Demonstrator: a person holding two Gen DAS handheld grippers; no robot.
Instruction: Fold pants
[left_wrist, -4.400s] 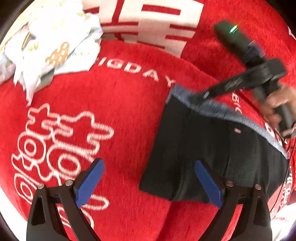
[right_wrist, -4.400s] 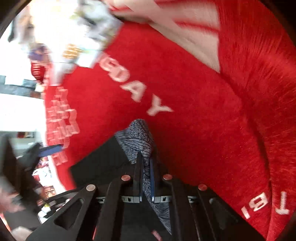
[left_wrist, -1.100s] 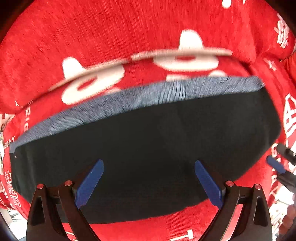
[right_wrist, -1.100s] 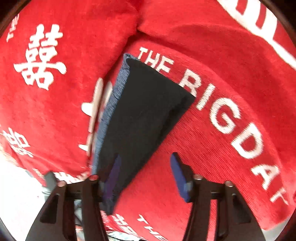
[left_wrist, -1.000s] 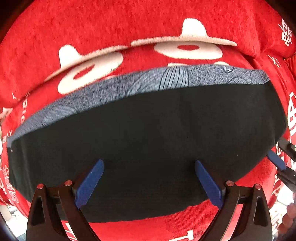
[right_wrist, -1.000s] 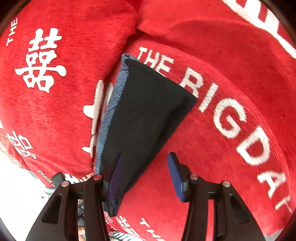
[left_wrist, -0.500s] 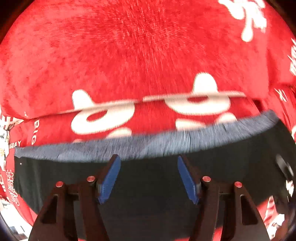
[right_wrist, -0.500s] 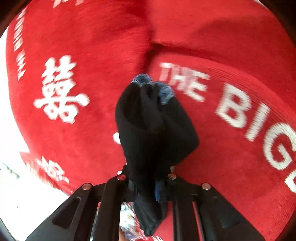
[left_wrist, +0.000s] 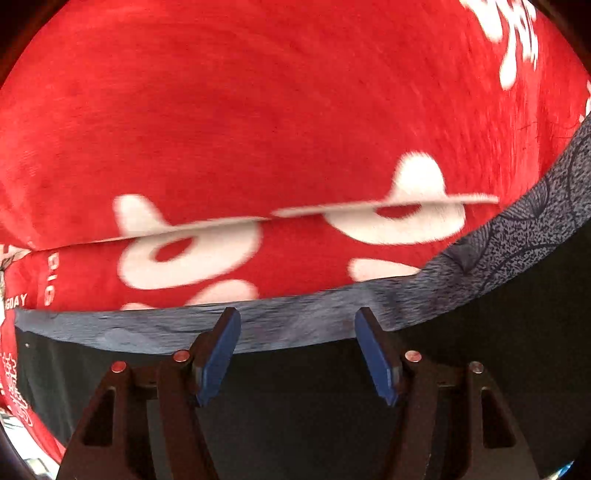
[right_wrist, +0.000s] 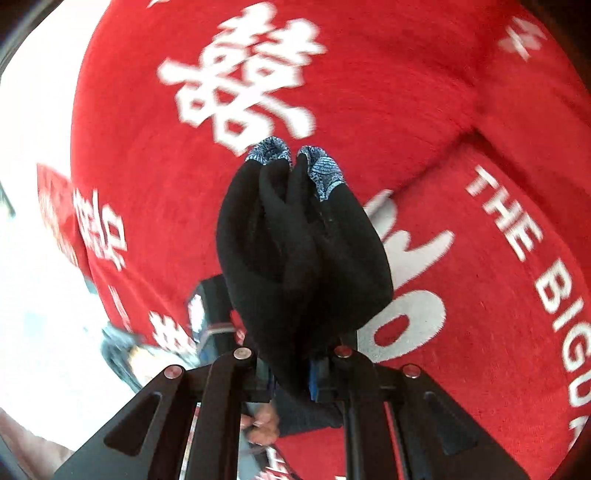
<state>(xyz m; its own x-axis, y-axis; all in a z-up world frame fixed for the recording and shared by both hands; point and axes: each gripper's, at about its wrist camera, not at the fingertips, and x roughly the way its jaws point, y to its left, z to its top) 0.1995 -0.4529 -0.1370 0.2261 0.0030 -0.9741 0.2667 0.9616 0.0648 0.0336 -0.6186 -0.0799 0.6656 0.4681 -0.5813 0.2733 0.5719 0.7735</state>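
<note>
The black pants with a grey patterned waistband lie on a red cushion. My left gripper is open, its blue pads over the waistband edge with nothing between them. In the right wrist view my right gripper is shut on a bunched end of the pants, which hangs lifted in front of the camera with two waistband tips showing at its far end.
The red sofa cover carries white lettering and characters. The cushion's back rises behind the waistband in the left wrist view. A hand and a bright floor area show at the lower left of the right wrist view.
My right gripper closed on the pants' end and lifted it, bunching the cloth. My left gripper moved forward to the waistband and its jaws narrowed but stay open.
</note>
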